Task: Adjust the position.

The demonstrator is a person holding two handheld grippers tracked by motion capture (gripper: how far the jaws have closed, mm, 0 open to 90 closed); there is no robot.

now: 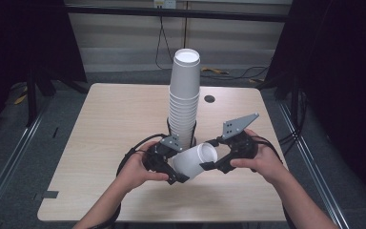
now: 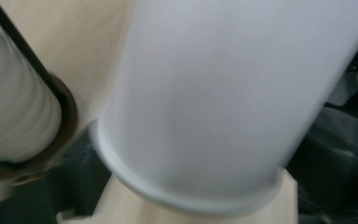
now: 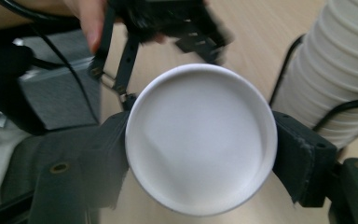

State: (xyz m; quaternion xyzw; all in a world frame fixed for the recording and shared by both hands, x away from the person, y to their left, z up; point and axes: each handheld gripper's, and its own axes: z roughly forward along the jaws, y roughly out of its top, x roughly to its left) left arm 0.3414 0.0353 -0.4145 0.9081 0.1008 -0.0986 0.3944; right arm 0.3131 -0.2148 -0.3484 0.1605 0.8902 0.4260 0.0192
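Note:
A single white paper cup (image 1: 196,161) lies on its side just above the table, between my two grippers. My right gripper (image 3: 200,144) is shut on it, one black jaw pressed on each side of its round closed end (image 3: 200,137). My left gripper (image 1: 167,167) sits at the cup's other end, close under its wall (image 2: 223,93). The cup hides the left jaws, so their grip is unclear. A tall stack of white cups (image 1: 185,95) stands in a black wire holder (image 1: 193,130) just behind both grippers.
The wooden table (image 1: 109,124) has a small dark hole (image 1: 209,98) at the back right. Black cables (image 1: 128,157) loop from the left gripper. The stack (image 3: 345,70) is close beside the right gripper. Dark floor and metal rails flank the table.

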